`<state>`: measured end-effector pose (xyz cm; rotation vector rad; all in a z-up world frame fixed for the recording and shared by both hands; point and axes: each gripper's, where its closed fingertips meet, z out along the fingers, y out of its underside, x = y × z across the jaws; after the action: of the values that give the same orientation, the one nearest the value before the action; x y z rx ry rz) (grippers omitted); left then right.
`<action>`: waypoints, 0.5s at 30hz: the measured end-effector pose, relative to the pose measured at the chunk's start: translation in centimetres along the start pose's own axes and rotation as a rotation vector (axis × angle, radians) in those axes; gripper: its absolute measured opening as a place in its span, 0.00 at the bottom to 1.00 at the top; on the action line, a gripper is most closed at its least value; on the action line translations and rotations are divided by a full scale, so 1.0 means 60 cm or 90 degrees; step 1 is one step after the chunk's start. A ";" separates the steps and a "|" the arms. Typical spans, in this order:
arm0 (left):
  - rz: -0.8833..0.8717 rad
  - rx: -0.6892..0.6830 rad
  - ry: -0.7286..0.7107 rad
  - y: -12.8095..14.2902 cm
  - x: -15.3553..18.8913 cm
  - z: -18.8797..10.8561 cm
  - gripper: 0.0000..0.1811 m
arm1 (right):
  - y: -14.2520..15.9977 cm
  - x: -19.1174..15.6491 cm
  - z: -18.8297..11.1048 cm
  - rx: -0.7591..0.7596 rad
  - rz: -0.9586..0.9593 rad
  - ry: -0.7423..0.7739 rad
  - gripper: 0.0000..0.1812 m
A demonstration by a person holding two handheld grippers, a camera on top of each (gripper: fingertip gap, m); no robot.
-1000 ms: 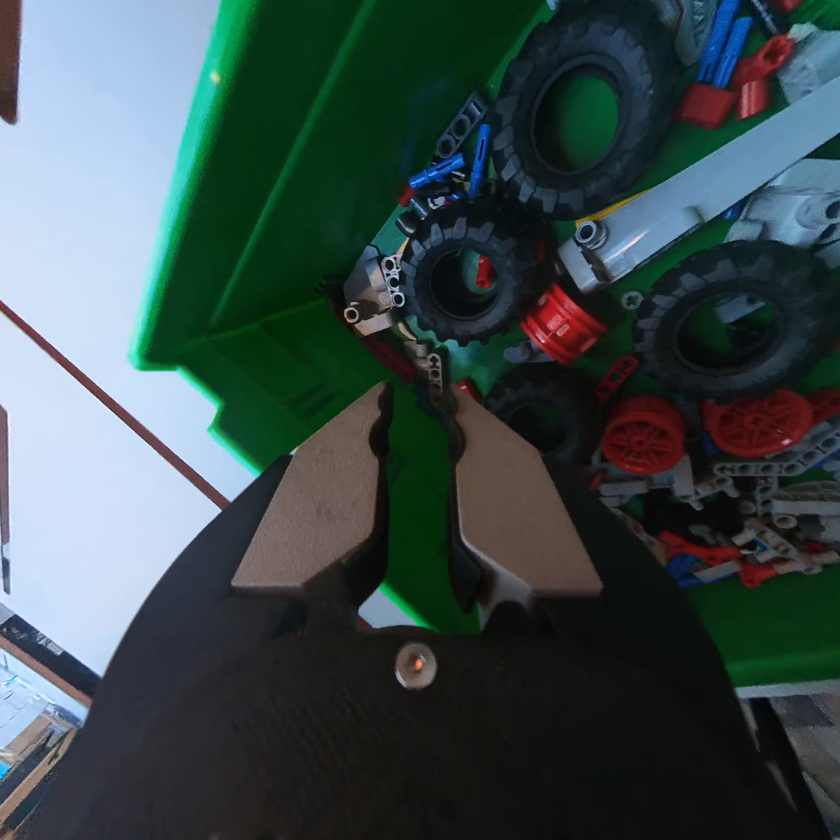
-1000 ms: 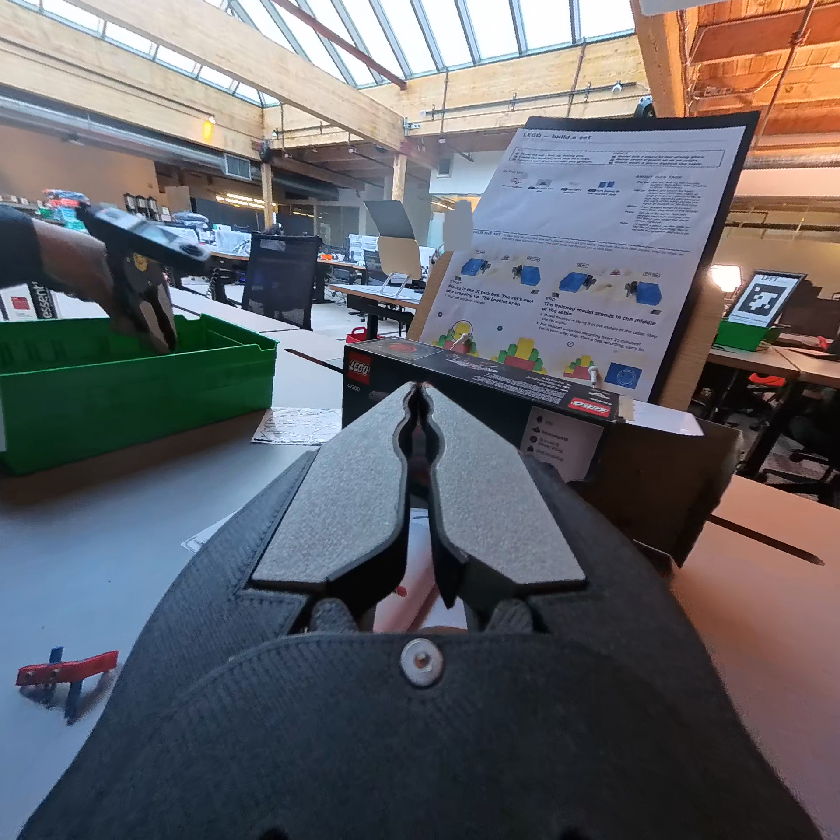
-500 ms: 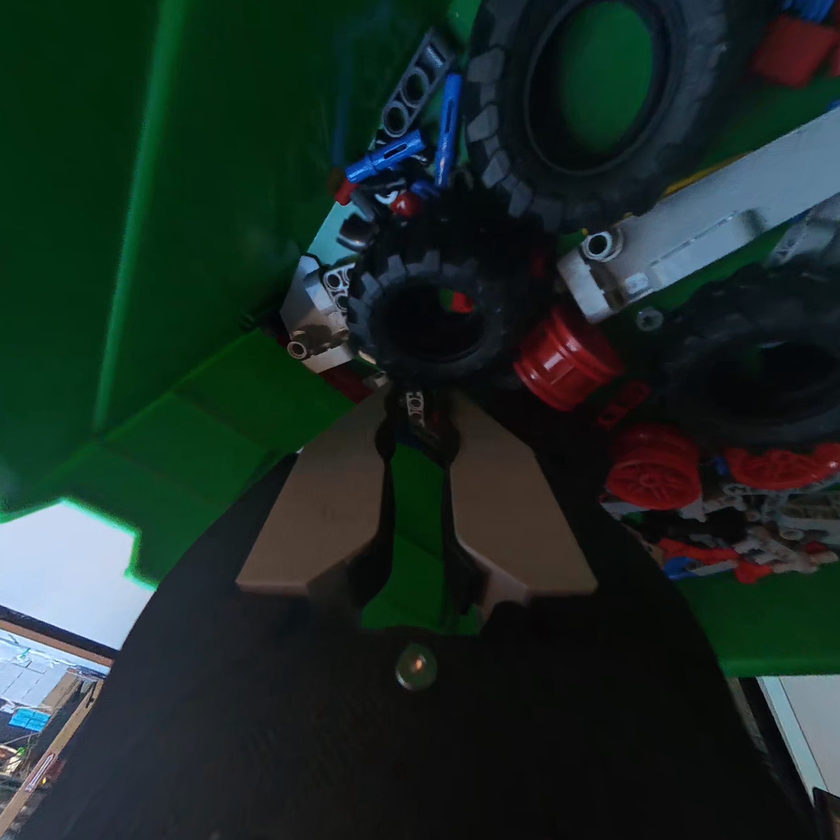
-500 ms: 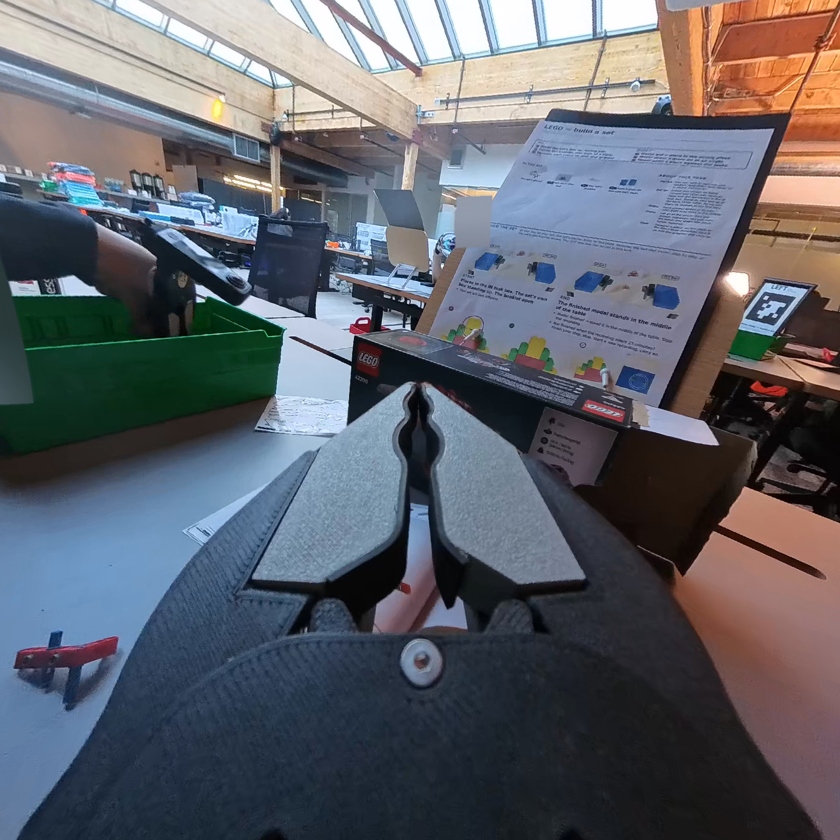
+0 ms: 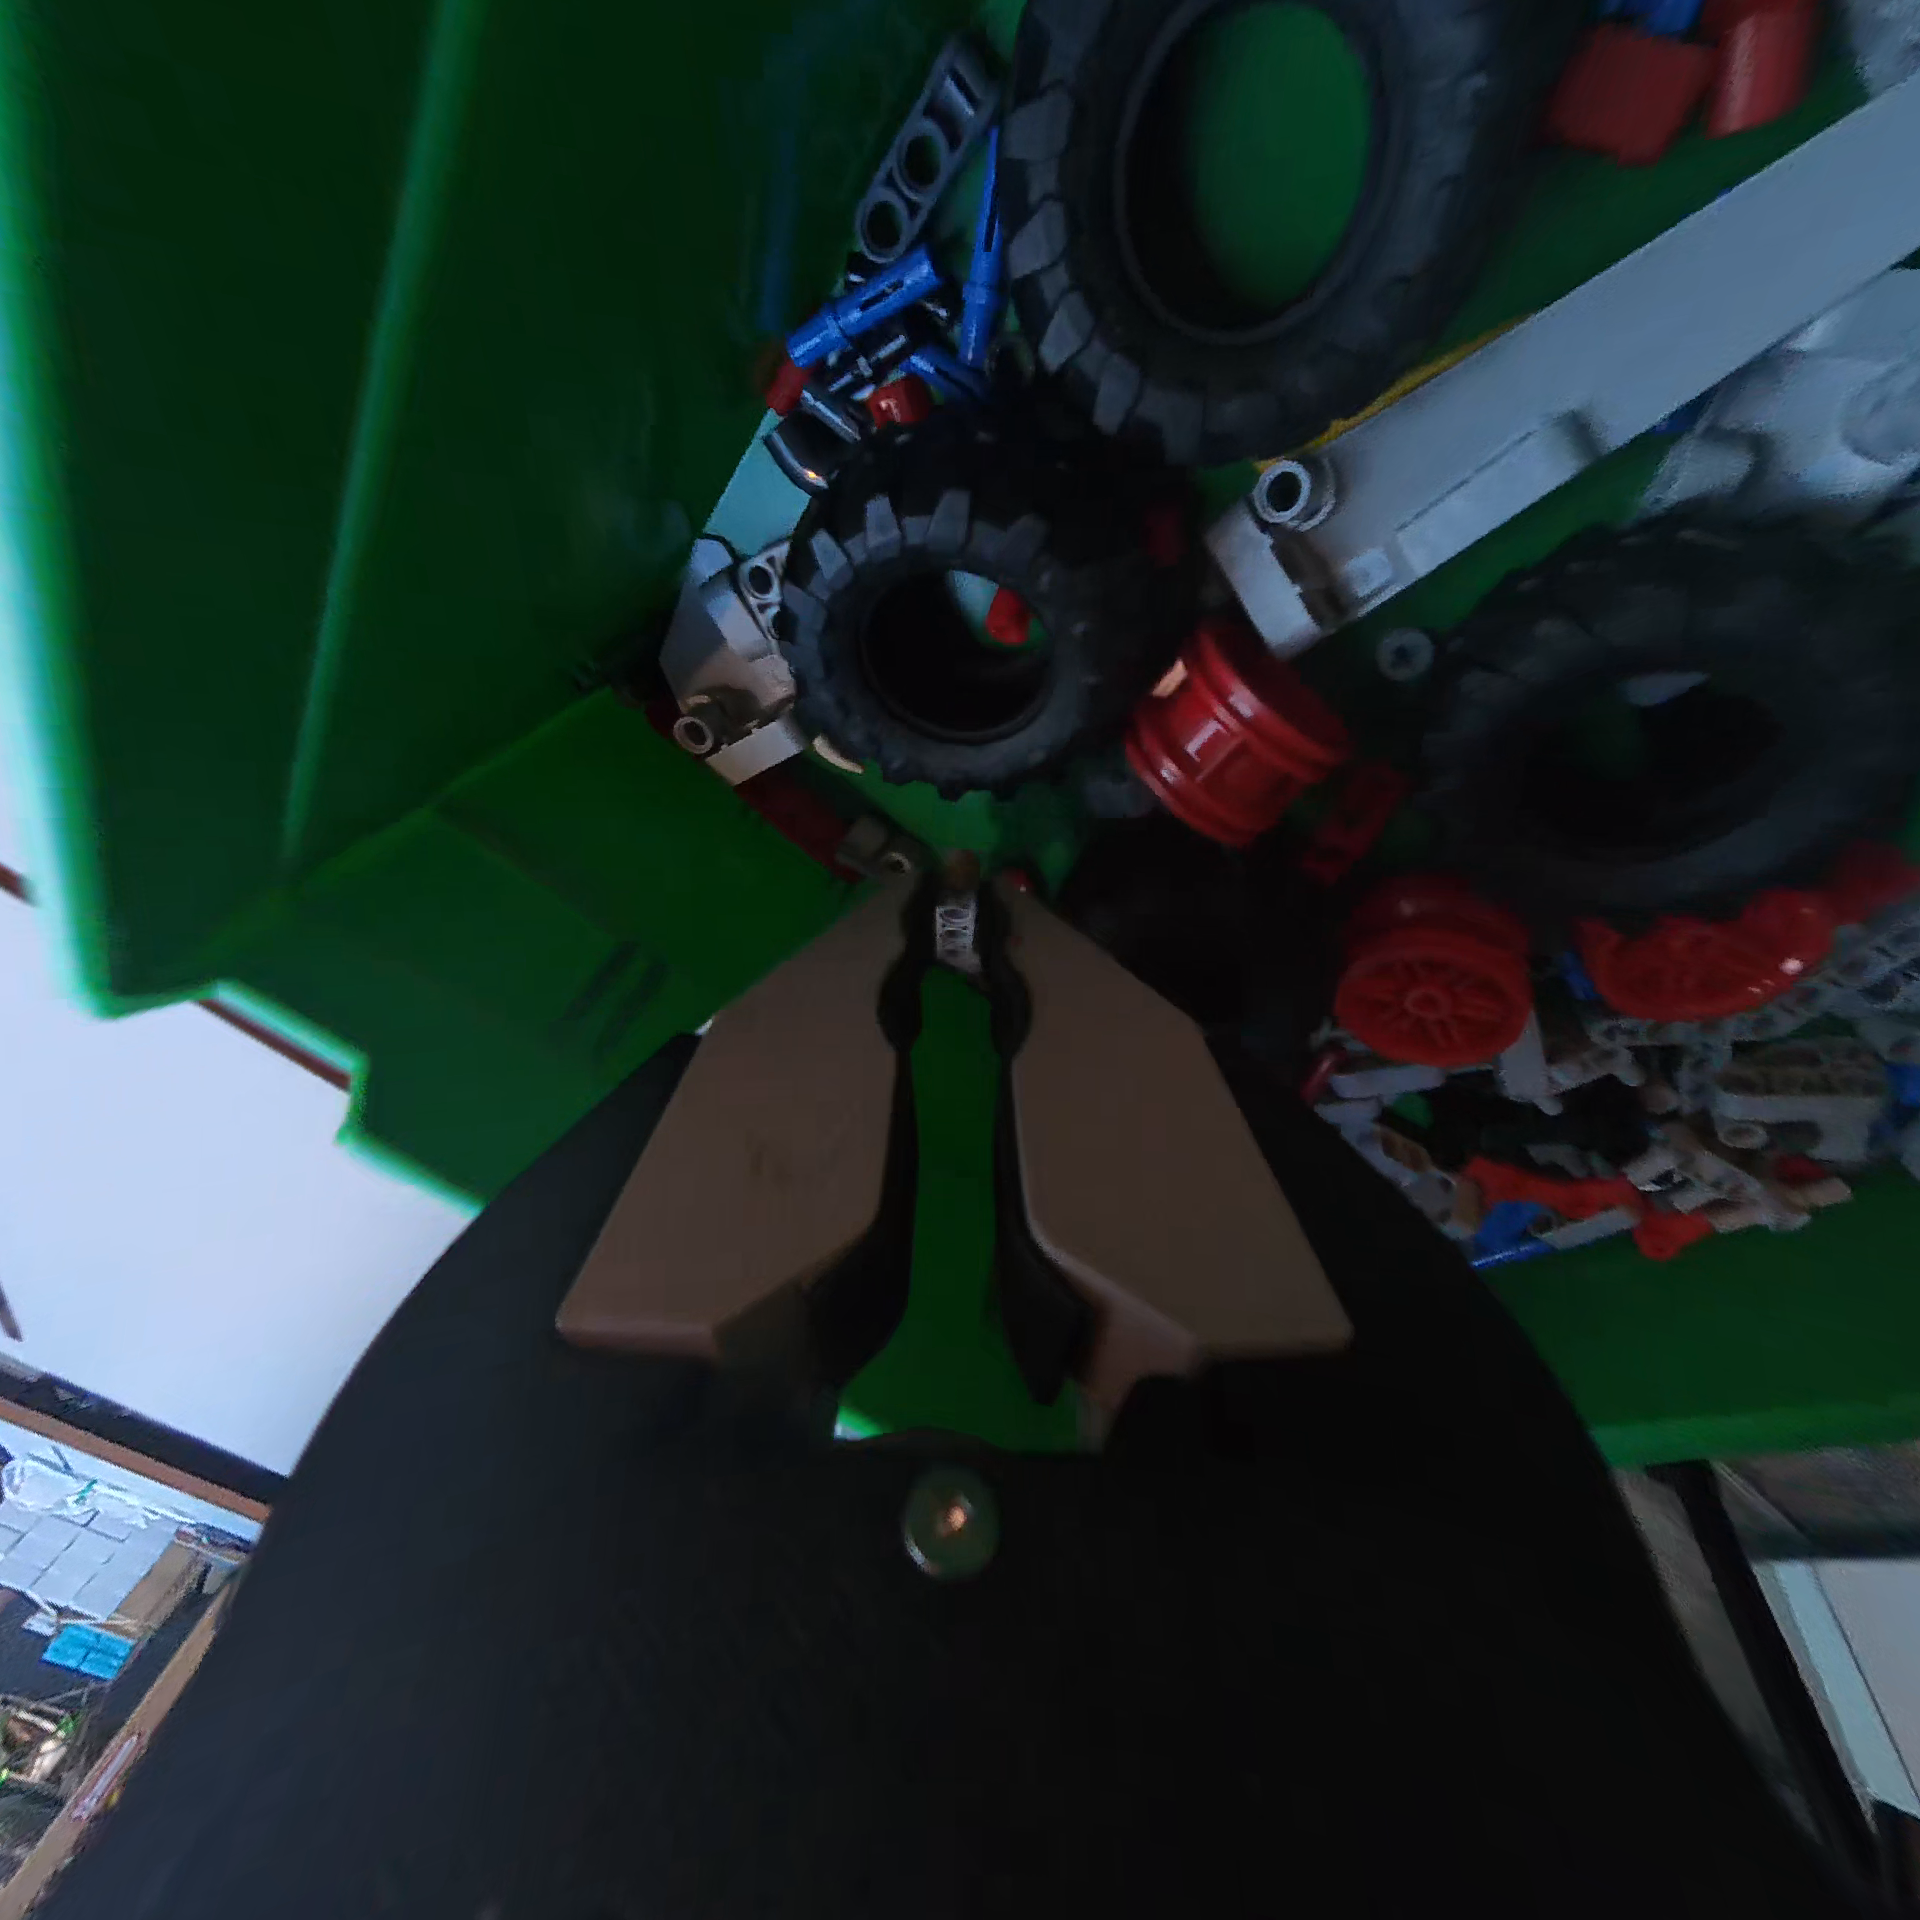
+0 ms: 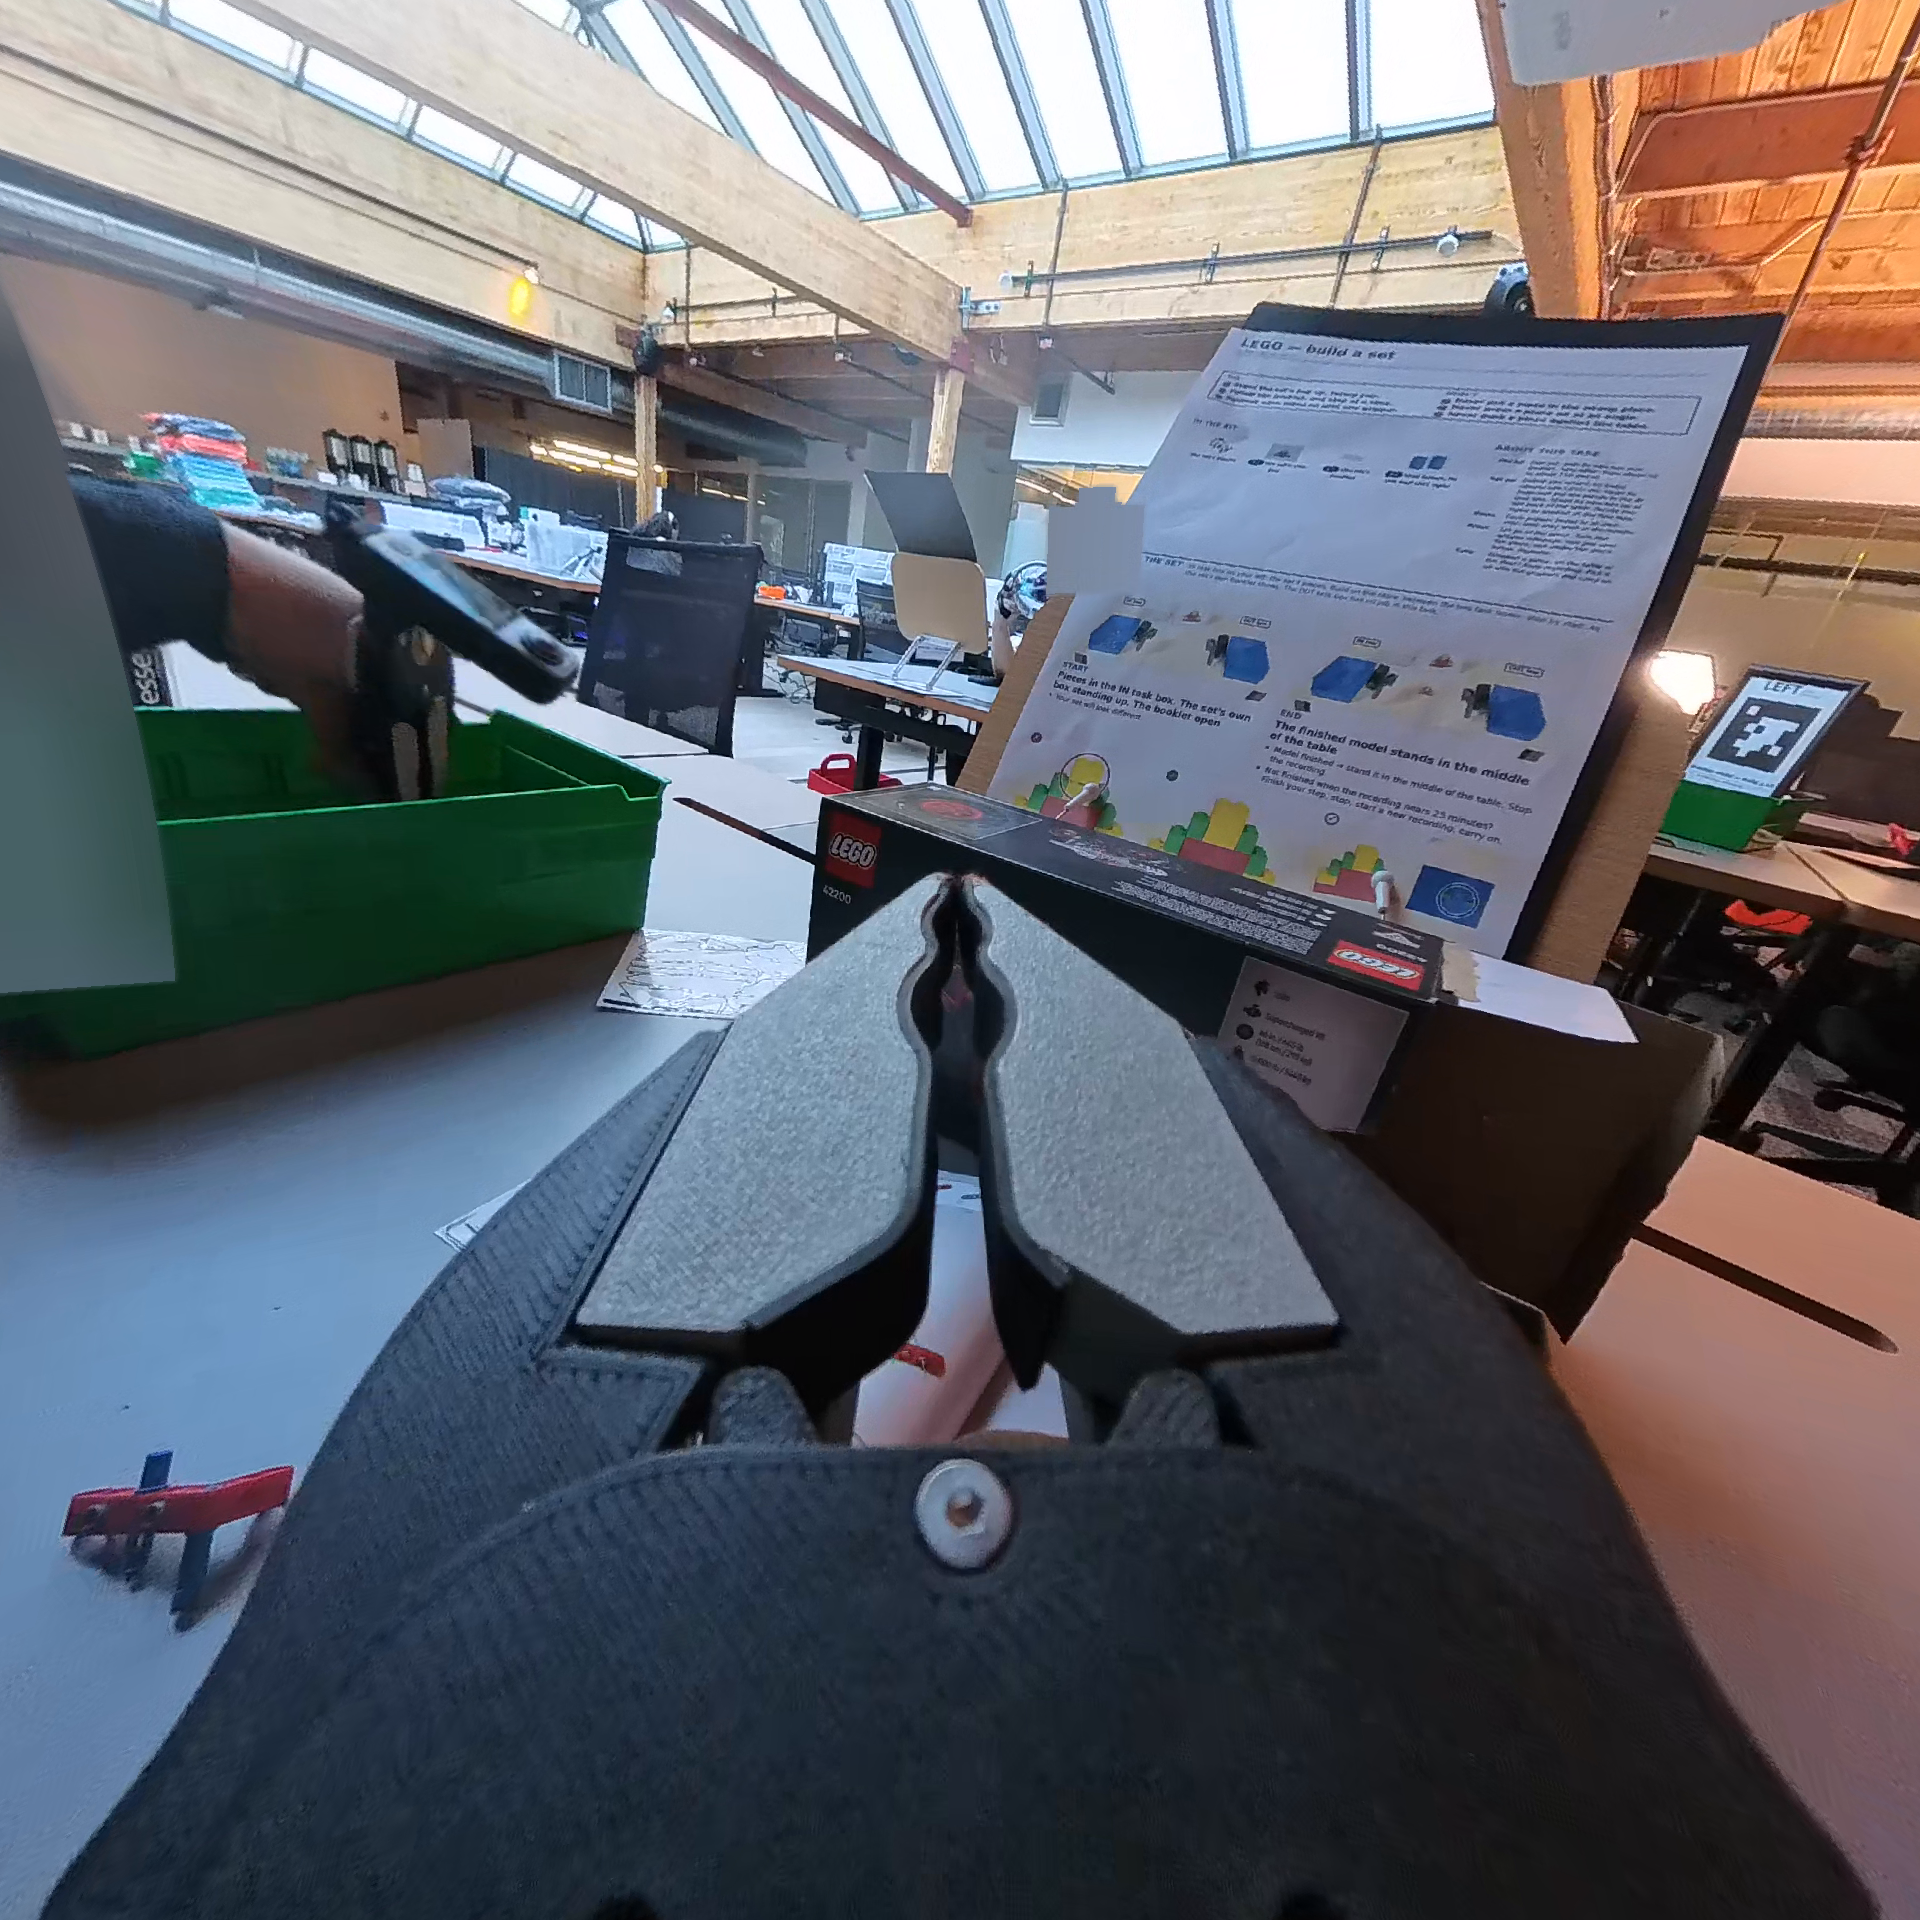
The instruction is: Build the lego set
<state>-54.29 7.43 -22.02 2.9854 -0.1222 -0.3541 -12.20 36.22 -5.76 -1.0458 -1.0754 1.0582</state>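
Observation:
My left gripper (image 5: 954,902) is down inside the green bin (image 5: 416,520), near its corner. Its jaws are closed on a small grey holed beam (image 5: 954,928) at the tips. Just beyond lie a small black tyre (image 5: 935,623), a red wheel hub (image 5: 1226,758) and a large tyre (image 5: 1143,260). In the right wrist view the left gripper (image 6: 416,748) reaches into the bin (image 6: 416,883). My right gripper (image 6: 956,883) is shut and hovers above the table. A small red and blue sub-assembly (image 6: 177,1507) lies on the table at lower left.
The bin also holds a long grey panel (image 5: 1558,395), red rims (image 5: 1434,1003) and a heap of small parts (image 5: 1662,1122). A black set box (image 6: 1122,914) and a propped instruction sheet (image 6: 1403,623) stand ahead of the right gripper. A paper sheet (image 6: 696,971) lies by the bin. Across from one pair of fingers to the other is roughly 55 cm.
My left gripper dropped deeper into the bin and its jaws narrowed onto the small grey beam. The right gripper stayed shut and shifted only slightly.

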 end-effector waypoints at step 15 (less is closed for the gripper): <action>0.010 0.327 -0.250 -0.070 -0.029 -0.194 0.02 | -0.013 0.001 -0.008 0.025 0.040 -0.016 0.00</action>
<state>-52.94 13.18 -10.97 3.3571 -0.3187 -1.0488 -11.60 36.10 -5.08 -1.0424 -1.0432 1.1410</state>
